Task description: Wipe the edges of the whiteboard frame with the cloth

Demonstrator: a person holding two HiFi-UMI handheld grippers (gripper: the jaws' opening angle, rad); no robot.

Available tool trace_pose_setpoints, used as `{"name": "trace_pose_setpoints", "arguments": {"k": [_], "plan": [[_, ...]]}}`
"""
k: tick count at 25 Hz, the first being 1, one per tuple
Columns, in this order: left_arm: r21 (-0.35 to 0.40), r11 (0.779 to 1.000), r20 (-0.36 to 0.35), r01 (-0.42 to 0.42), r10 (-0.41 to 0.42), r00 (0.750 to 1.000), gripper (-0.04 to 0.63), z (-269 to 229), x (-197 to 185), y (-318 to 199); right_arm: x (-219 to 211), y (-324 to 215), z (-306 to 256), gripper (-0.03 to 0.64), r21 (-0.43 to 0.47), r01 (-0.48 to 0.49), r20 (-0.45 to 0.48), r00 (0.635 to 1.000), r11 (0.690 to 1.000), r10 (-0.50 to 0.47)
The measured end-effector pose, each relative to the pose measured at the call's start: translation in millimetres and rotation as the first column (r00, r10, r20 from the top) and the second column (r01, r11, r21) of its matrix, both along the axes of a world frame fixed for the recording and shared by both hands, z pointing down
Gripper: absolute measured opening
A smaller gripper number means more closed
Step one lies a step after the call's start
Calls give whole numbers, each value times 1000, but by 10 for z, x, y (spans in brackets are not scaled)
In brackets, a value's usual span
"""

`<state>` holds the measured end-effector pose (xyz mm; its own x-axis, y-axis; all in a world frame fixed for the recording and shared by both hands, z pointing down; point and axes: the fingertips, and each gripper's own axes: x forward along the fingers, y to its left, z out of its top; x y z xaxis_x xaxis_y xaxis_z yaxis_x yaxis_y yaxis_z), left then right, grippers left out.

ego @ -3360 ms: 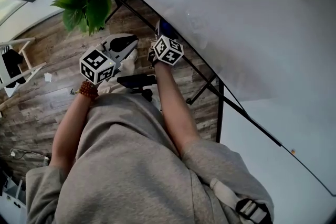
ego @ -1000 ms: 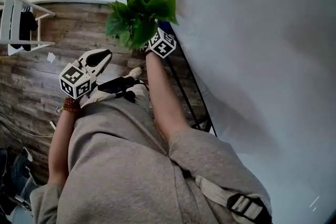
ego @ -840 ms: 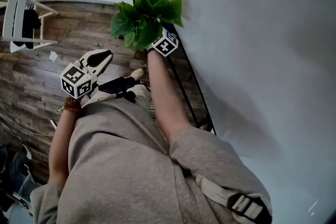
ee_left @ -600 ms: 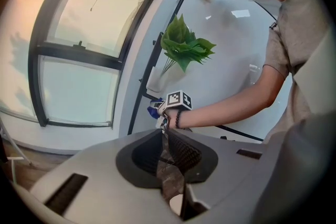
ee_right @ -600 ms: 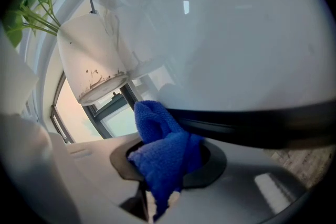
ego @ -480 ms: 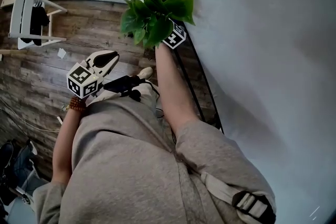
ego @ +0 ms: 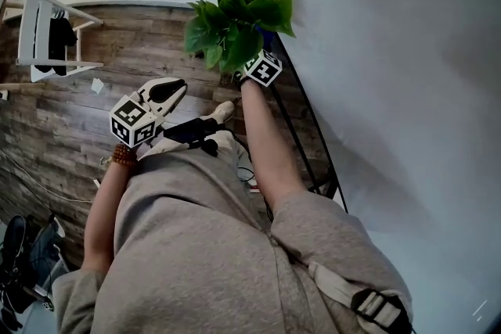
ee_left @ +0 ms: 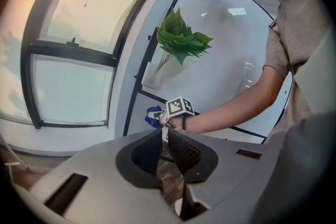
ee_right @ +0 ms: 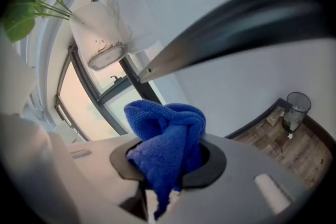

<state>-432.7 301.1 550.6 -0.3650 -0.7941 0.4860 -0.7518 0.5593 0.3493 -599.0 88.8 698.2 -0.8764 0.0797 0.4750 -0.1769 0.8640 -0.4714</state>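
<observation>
While clamped between right gripper's (ee_right: pixel 167 161) fingers (ee_right: pixel 214 164), cloth (ee_right: pixel 168 128) bunched above them.

Setting was recorded as an office or studio-type workroom. A large black-framed whiteboard (ego: pixel 391 51) stood on a wood-plank floor (ego: pixel 70 129). Tall windows (ee_left: pixel 68 60) with dark frames ran along one wall. A leafy green plant (ego: pixel 235 19) sat in a white pot (ee_right: pixel 97 34) against the board. A white rack (ego: pixel 47 39) holding dark clothing stood well apart, across the floor.
</observation>
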Motion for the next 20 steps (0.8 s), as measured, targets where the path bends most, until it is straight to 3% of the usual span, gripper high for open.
{"name": "trace_pose_setpoints", "arguments": {"k": [5,12,20], "plan": [[-4,991,16,-130,130,991,41,11,77,-324,628,71,111,129,19,104,-23,994,994,-103],[30,966,35,-255,254,967,41,-52,145,-780,1235,4,-146,129,40,154,67,986,987,-156],[113,904,32,-412,411,911,41,-97,638,-1728,2233,-444,-823,130,134,139,165,973,981,-160]]}}
